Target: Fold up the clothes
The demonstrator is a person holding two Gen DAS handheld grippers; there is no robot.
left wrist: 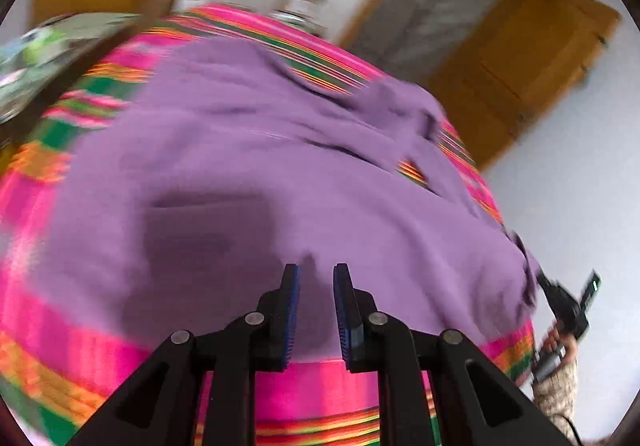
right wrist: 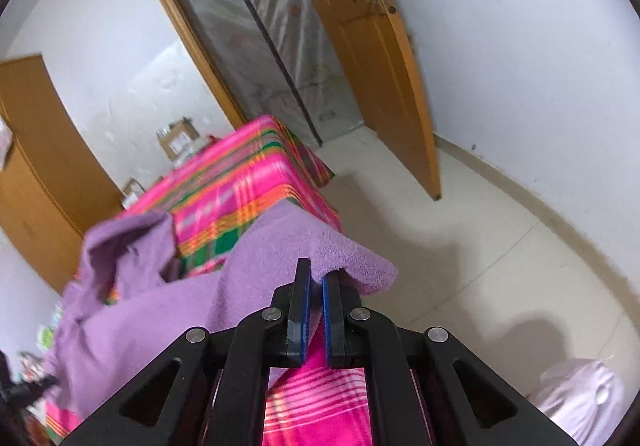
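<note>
Both grippers, the left gripper (left wrist: 316, 274) and the right gripper (right wrist: 316, 274), have black angular linkage arms joined by round silver pins. Their fingers (left wrist: 290, 310) carry ribbed blue pads. A knitted beige sleeve (left wrist: 558, 394) covers the person's wrist.

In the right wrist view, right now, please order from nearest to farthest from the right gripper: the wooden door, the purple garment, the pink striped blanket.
1. Purple garment: pinched in the right gripper.
2. Pink striped blanket: beyond the garment, upper left.
3. Wooden door: farthest, standing open by the wall.
</note>
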